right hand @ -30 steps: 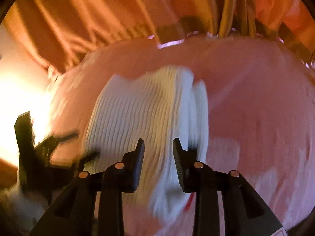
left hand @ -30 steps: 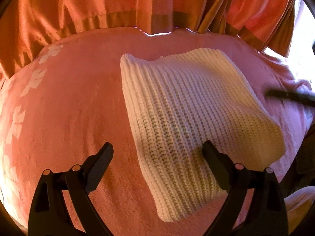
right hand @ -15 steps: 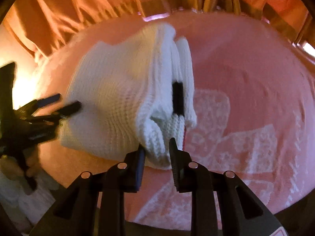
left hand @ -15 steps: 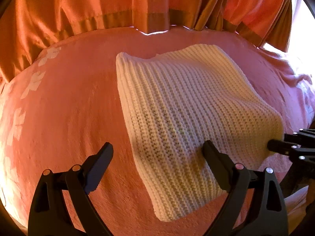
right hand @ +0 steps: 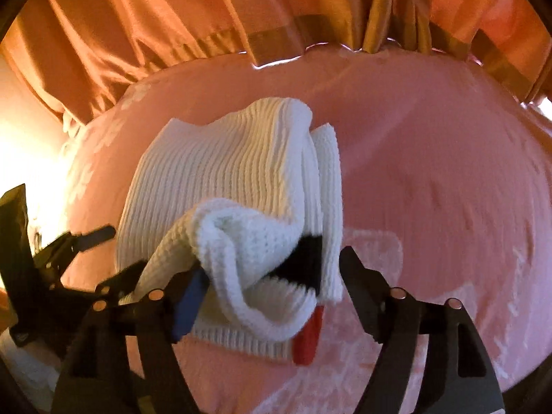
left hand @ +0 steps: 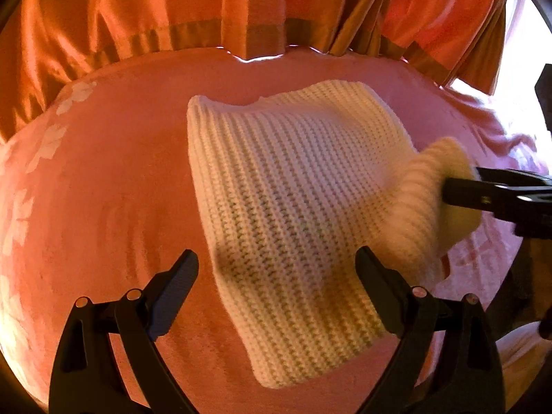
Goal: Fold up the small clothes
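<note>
My right gripper [right hand: 272,276] is opening around the white knit's [right hand: 220,179] bunched corner, apparently draped on its seven-o'clock finger. Left gripper [left hand: 276,269] hangs spread wide over the knit's six-o'clock edge.

pink bedspread [left hand: 103,207] and orange curtain [left hand: 241,7]
the curtain hangs behind the spread, its darker hem band meeting the far edge; pale leaf prints mark the spread.
</note>
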The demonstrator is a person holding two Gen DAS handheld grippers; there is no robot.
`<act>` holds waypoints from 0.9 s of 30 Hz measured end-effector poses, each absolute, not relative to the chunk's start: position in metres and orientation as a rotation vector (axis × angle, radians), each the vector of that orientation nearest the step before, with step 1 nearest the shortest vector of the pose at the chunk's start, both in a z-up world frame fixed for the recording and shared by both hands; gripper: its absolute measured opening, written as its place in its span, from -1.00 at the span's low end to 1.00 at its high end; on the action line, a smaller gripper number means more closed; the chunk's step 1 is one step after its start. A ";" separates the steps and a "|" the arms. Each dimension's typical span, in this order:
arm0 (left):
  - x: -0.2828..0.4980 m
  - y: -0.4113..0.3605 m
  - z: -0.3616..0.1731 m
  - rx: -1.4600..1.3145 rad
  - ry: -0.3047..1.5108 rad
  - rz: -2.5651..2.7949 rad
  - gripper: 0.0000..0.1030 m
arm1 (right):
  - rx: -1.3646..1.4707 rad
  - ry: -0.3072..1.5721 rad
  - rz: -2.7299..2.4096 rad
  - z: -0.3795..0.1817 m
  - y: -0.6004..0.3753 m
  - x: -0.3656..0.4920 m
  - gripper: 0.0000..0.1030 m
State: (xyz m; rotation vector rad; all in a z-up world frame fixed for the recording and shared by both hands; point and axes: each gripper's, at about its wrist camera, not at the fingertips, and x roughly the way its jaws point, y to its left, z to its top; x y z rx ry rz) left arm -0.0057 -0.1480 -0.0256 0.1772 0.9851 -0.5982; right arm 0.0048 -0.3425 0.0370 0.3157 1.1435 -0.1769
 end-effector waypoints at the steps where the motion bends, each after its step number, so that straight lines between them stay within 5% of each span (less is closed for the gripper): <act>1: -0.003 -0.147 -0.025 0.156 0.995 -0.607 0.74 | 0.339 1.143 -0.177 0.037 -0.348 0.007 0.46; 16: 0.006 -0.147 -0.032 0.179 1.007 -0.558 0.75 | 0.234 1.330 -0.262 -0.009 -0.331 -0.038 0.46; 27: 0.003 -0.147 -0.034 0.192 0.998 -0.547 0.75 | 0.362 1.132 -0.213 0.043 -0.334 -0.041 0.47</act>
